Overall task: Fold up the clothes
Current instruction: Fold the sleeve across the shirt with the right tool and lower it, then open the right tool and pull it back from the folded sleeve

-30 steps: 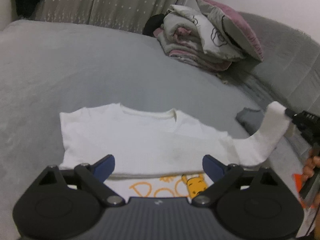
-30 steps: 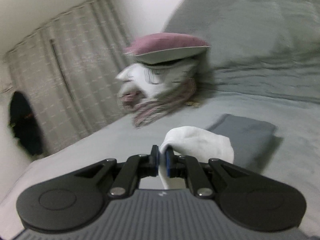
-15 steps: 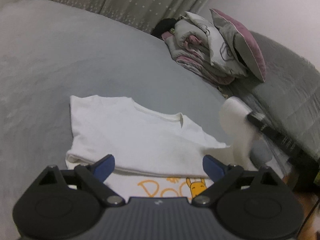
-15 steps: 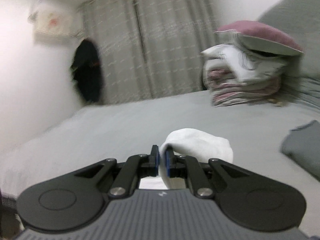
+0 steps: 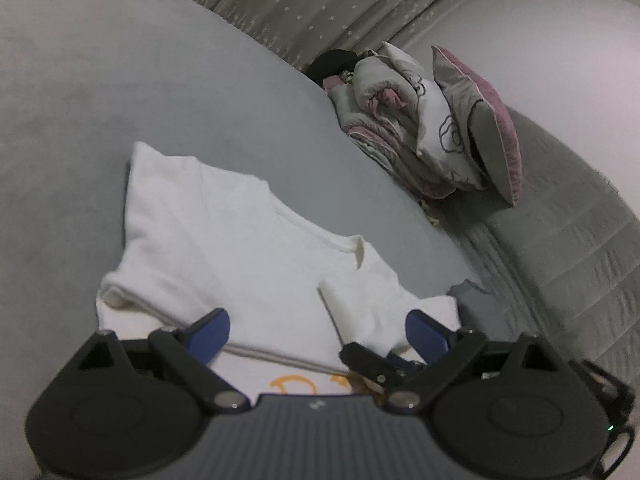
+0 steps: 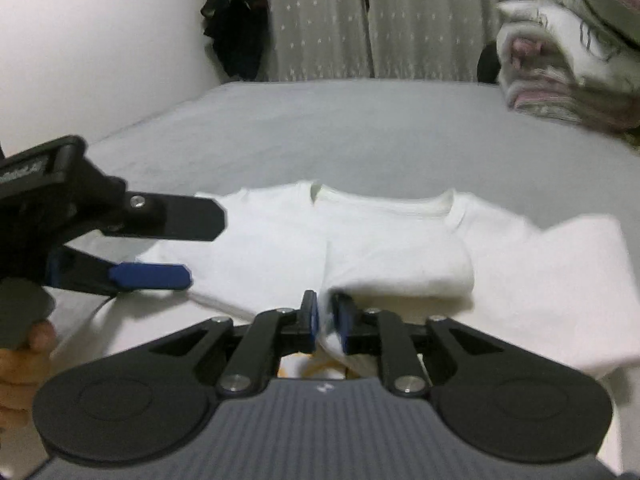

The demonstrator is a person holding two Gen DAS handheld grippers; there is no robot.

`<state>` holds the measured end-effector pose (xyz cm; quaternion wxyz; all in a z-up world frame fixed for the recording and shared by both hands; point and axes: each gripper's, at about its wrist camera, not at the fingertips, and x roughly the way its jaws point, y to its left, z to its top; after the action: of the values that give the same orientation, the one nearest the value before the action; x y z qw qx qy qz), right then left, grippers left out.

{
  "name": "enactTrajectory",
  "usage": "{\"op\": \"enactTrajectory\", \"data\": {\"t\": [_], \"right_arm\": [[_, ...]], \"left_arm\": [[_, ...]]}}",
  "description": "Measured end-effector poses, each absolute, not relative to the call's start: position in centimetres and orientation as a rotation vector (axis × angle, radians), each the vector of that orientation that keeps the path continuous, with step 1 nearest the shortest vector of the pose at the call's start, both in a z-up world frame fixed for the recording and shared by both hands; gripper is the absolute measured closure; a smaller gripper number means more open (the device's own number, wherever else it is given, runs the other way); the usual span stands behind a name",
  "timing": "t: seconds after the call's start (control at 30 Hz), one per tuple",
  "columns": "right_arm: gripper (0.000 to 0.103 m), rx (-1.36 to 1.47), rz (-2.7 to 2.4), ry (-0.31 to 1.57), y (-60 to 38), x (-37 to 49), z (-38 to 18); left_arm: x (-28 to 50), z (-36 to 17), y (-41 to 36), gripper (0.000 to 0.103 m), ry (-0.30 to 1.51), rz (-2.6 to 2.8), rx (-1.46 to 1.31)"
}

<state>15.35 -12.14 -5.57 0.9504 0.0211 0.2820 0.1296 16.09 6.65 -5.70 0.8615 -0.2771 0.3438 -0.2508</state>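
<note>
A white T-shirt point(image 6: 400, 248), sleeve folded inward, lies on the grey bed point(image 6: 320, 128); right gripper point(image 6: 326, 318) pinches its cloth, left gripper point(image 5: 316, 330) gapes open.

The orange print point(image 5: 296, 385) on the white shirt point(image 5: 240, 248) was mostly hidden behind the left gripper point(image 5: 318, 332); the bedding pile point(image 6: 568, 40) beyond the right gripper point(image 6: 326, 316) was blurred.
</note>
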Motion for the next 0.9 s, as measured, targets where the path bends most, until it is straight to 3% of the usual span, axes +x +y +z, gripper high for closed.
{"op": "enactTrajectory", "data": {"t": [0.07, 0.1, 0.13, 0.6, 0.73, 0.8, 0.83, 0.87, 0.9], "right_arm": [[0.075, 0.062, 0.276, 0.577, -12.3, 15.5, -5.4], [0.061, 0.072, 0.278, 0.570, -12.5, 15.3, -5.3], [0.054, 0.078, 0.281, 0.561, -12.6, 15.1, -5.1], [0.054, 0.018, 0.404, 0.523, -11.1, 14.3, -4.6], [0.054, -0.011, 0.399, 0.531, -10.7, 14.0, -4.7], [0.054, -0.025, 0.392, 0.534, -10.7, 13.8, -4.8], [0.054, -0.026, 0.372, 0.531, -11.1, 13.6, -4.7], [0.054, -0.028, 0.353, 0.528, -11.6, 13.5, -4.6], [0.053, -0.029, 0.334, 0.525, -12.0, 13.4, -4.6]], "left_arm": [[16.4, -5.3, 6.5, 0.008, 0.729, -0.534, -0.573], [16.6, -5.2, 6.5, 0.008, 0.734, -0.539, -0.573], [16.8, -5.3, 6.7, 0.008, 0.739, -0.547, -0.585], [18.3, -6.7, 8.4, 0.005, 0.764, -0.598, -0.743], [18.1, -6.2, 6.8, 0.023, 0.771, -0.496, -0.631], [17.8, -5.7, 5.7, 0.026, 0.764, -0.458, -0.550], [17.7, -5.5, 5.2, 0.038, 0.761, -0.445, -0.521], [17.6, -5.4, 4.8, 0.061, 0.757, -0.431, -0.492], [17.6, -5.3, 4.4, 0.074, 0.754, -0.419, -0.468]]}}
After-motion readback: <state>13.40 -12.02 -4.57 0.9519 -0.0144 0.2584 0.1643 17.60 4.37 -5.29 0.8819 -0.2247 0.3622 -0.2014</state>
